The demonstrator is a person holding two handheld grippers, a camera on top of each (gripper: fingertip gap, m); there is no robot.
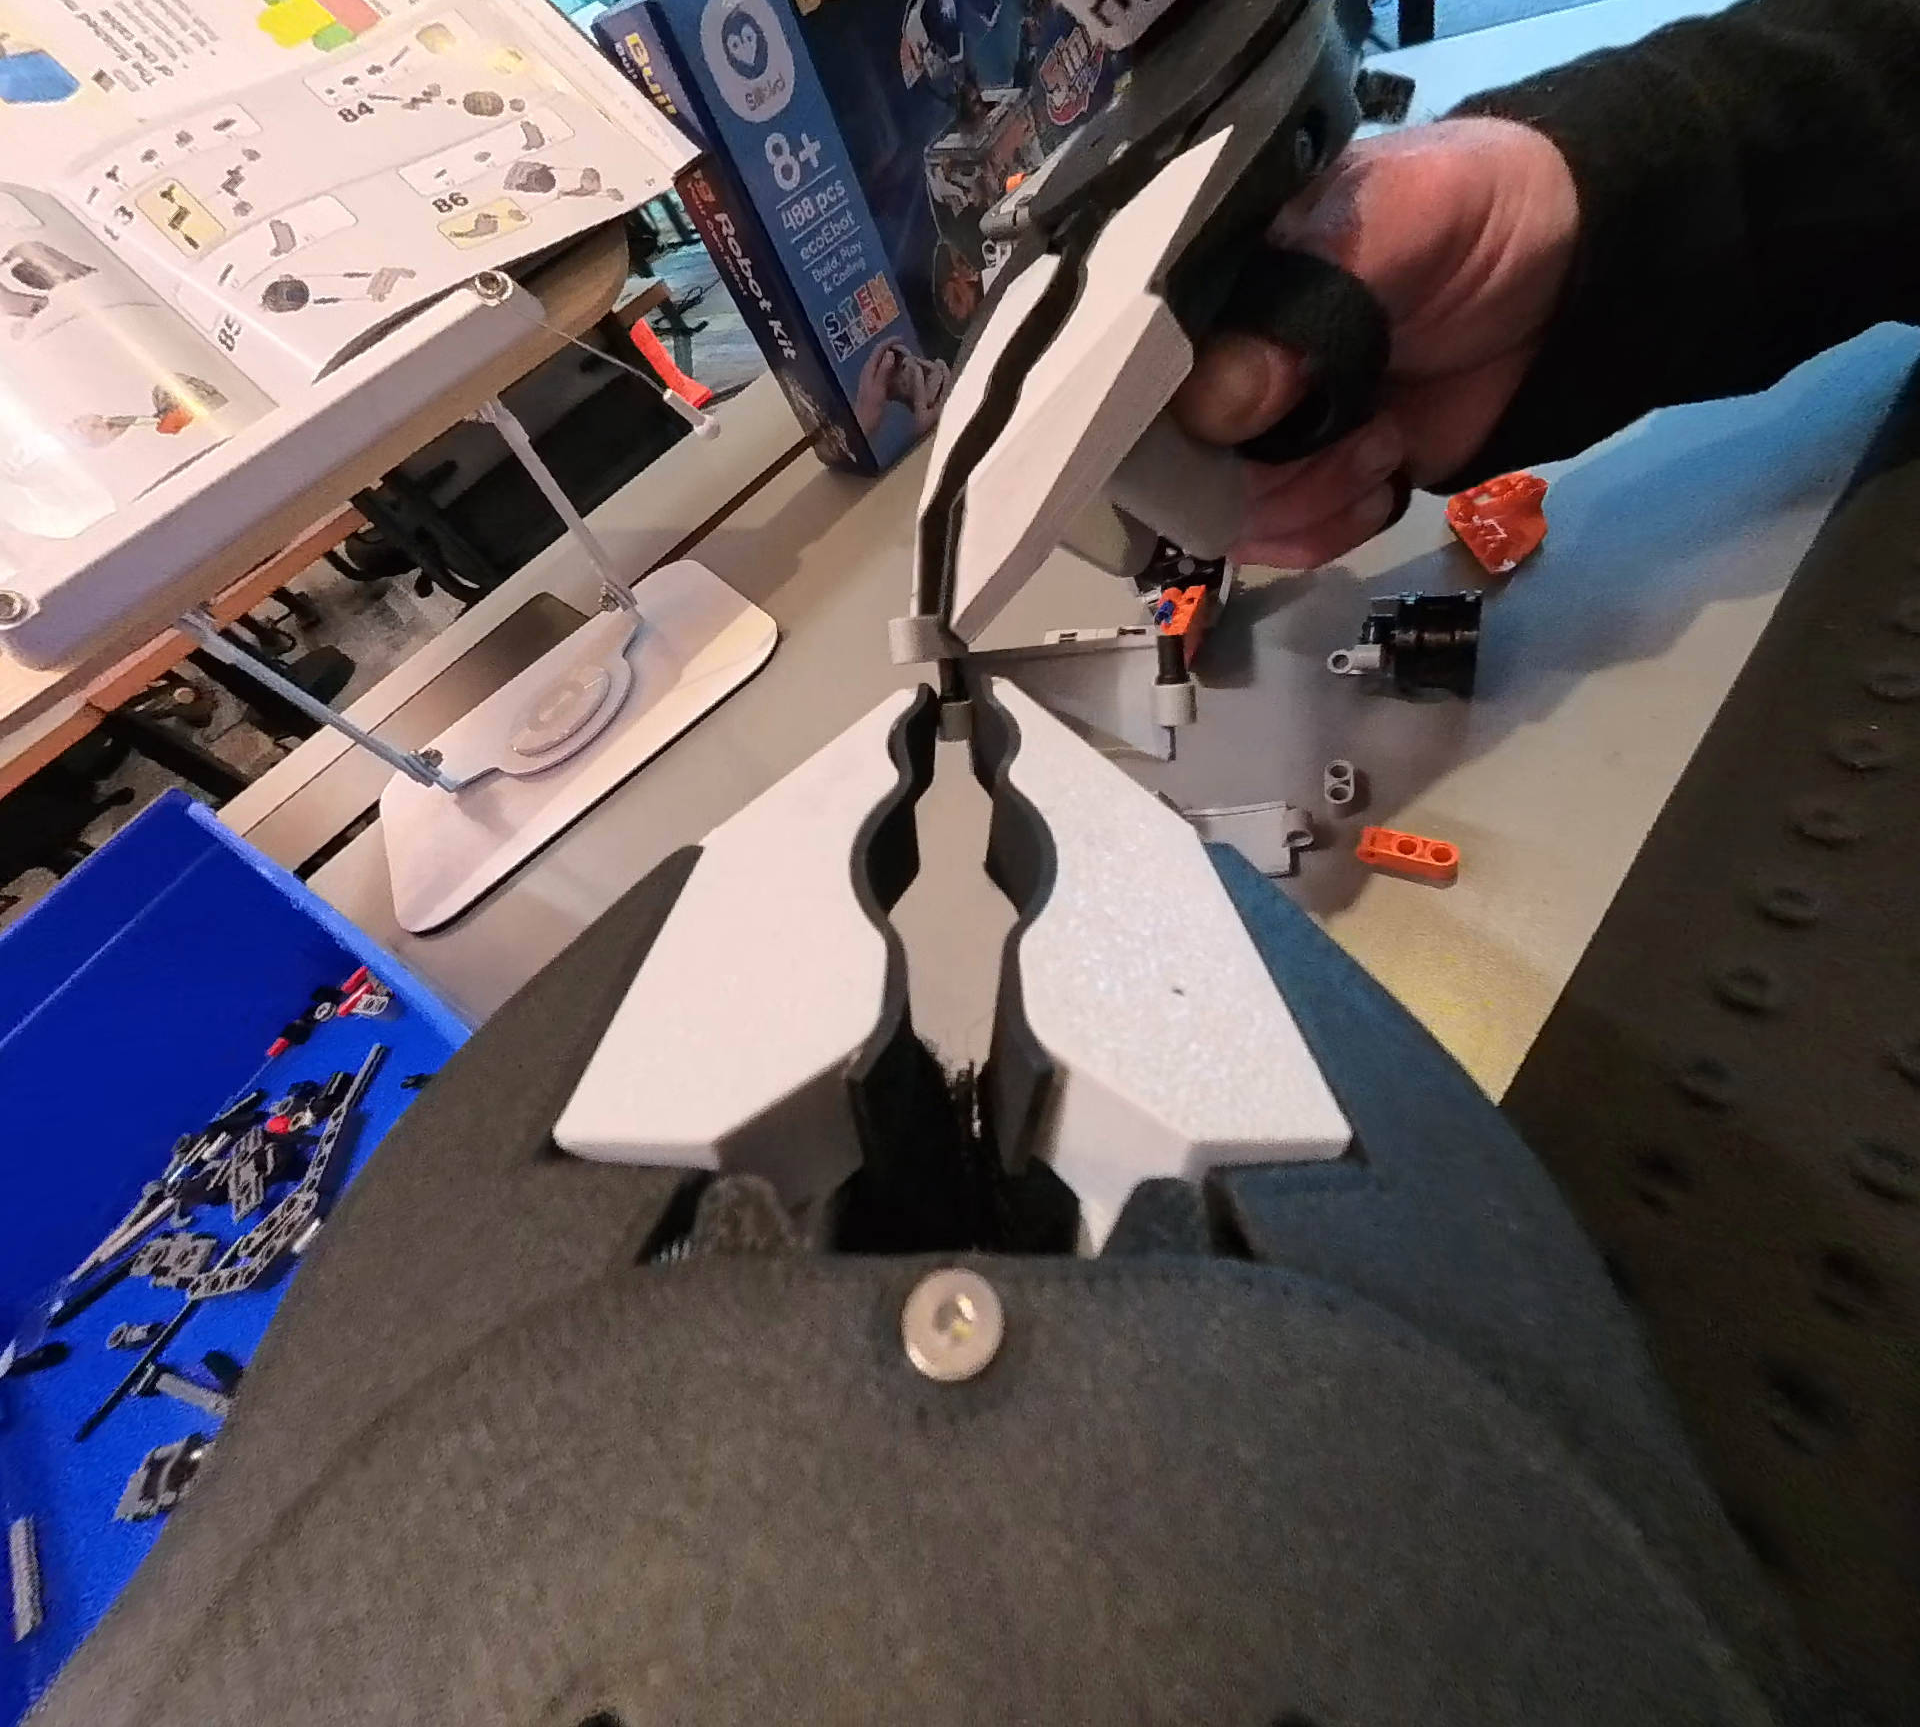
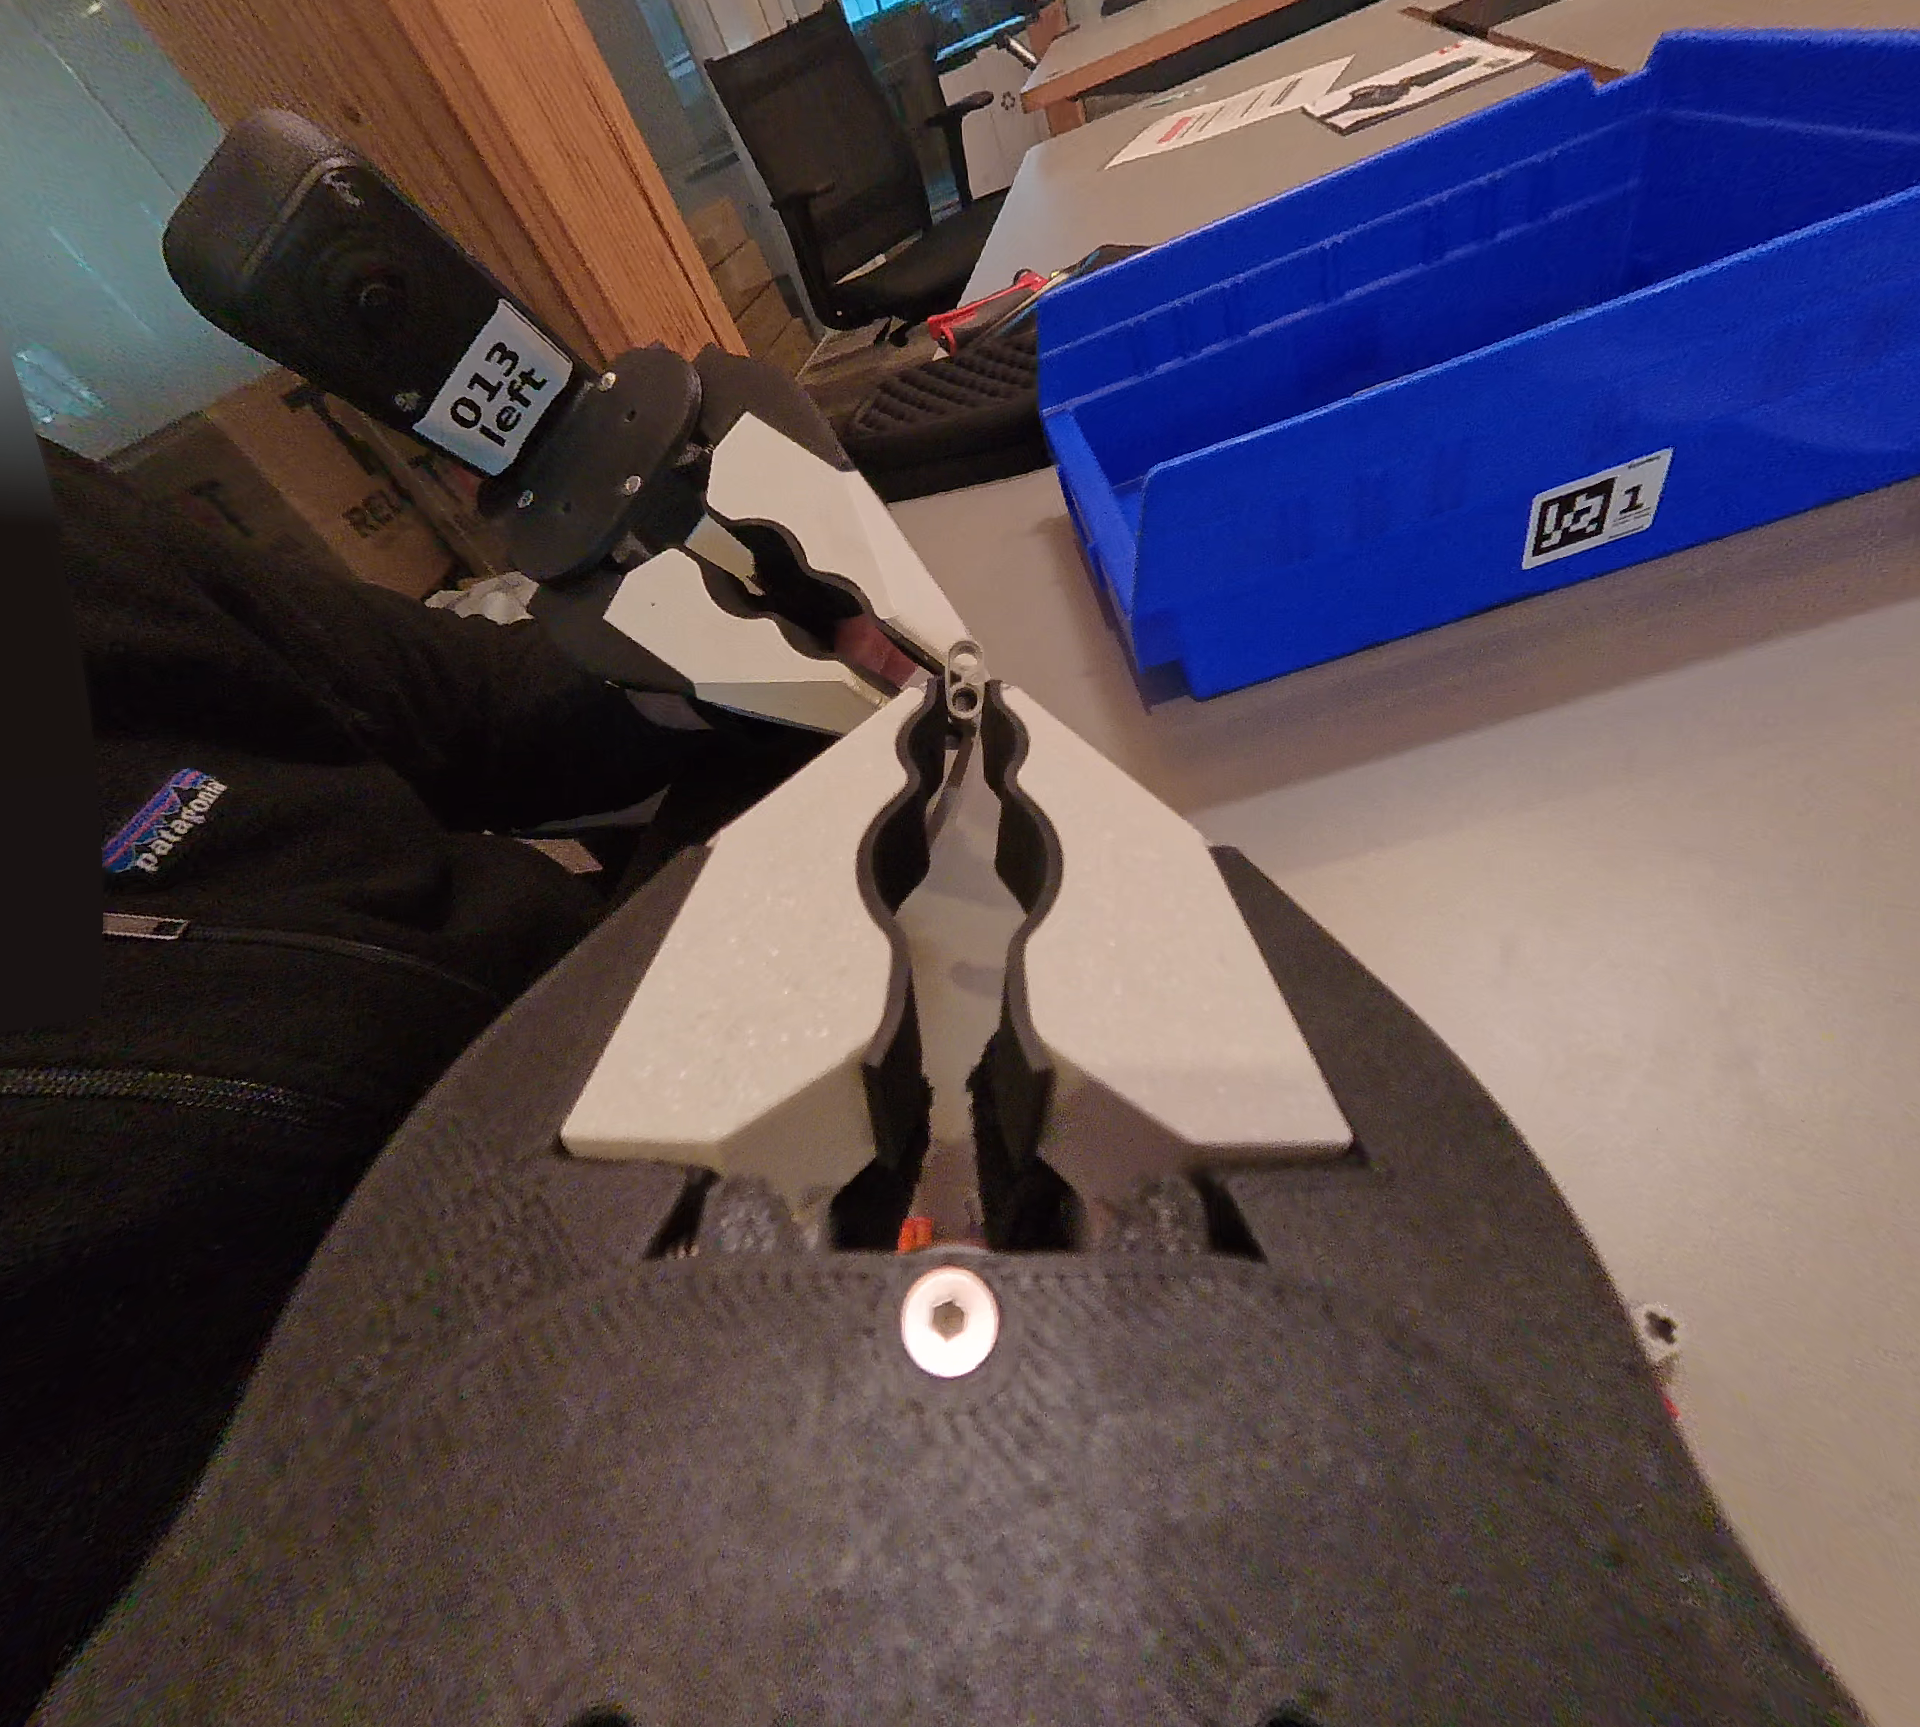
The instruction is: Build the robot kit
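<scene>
Grey connector (image 2: pixel 966 690), a small two-hole piece, sits pinched at the very tips of my right claw (image 2: pixel 966 709), which is clenched on it. The connector is lifted clear of the bench (image 1: pixel 1507 898). My left claw (image 1: pixel 951 721) is clenched too, gripping the grey-sleeved lower end of a short black pin (image 1: pixel 950 678). The pin's upper end meets the connector, so the two claws stand tip to tip, the right above the left.

Both grips are only at the fingertips, so I judge either piece could twist out. I would hold both claws in line with the pin and put no sideways load on it.

Just behind the claws a grey panel assembly (image 1: pixel 1091 675) lies on the bench. An orange beam (image 1: pixel 1408 851) and a black block (image 1: pixel 1429 638) lie to the right. A blue bin (image 1: pixel 156 950) of loose parts is on the left, under an open instruction booklet (image 1: pixel 260 67) on its stand.
</scene>
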